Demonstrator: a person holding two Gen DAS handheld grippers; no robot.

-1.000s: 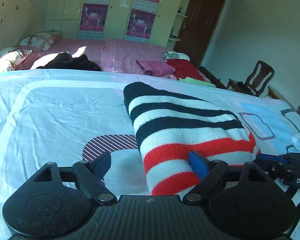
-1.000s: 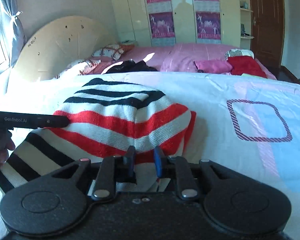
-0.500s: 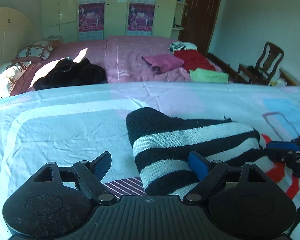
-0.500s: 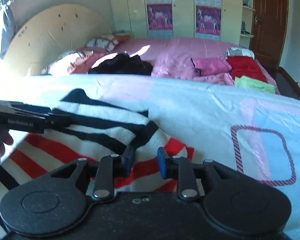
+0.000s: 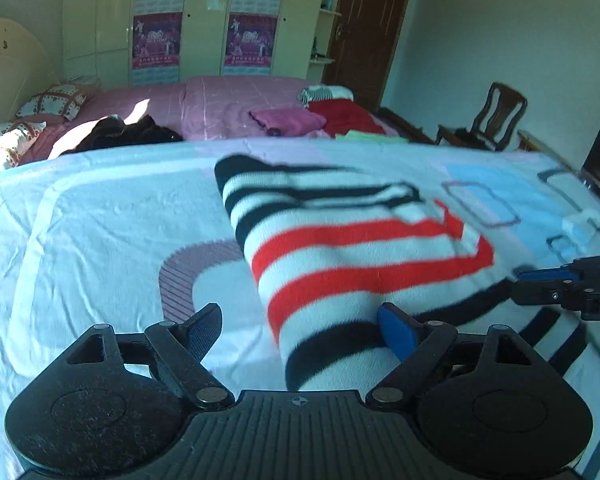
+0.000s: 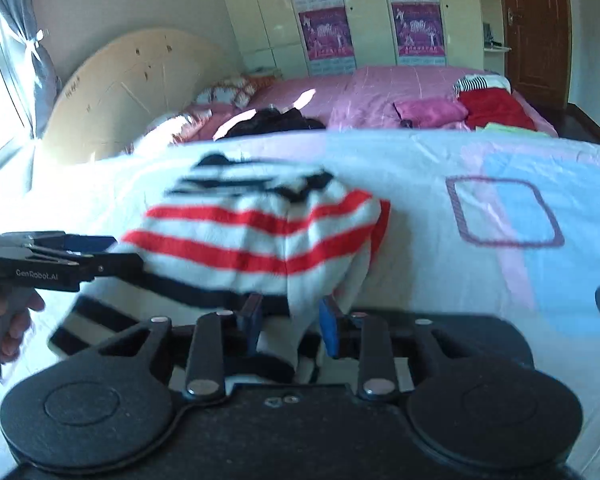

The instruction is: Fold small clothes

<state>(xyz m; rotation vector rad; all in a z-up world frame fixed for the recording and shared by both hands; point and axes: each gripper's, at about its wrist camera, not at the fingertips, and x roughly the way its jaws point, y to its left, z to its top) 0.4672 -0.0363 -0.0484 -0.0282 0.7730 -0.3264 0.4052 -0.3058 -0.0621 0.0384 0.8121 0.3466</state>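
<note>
Nearest, the right tool (image 6: 288, 330) has jaws parted, knit between them but ungripped, while the left tool (image 5: 300, 330) gapes wide, letting the striped black, white and red knitted jumper (image 5: 356, 256) settle folded on the pale patterned bed sheet (image 5: 100, 232)

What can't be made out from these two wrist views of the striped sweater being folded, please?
- Striped sweater: motion blur in both views smears its edges; the near hem is hidden behind each gripper body.
- Right gripper: whether its fingers still press the cloth between them is unclear in the right wrist view, with blur and cloth covering the pads.
- Green item on the pink bed: too small, partly hidden behind the near bedsheet.
</note>
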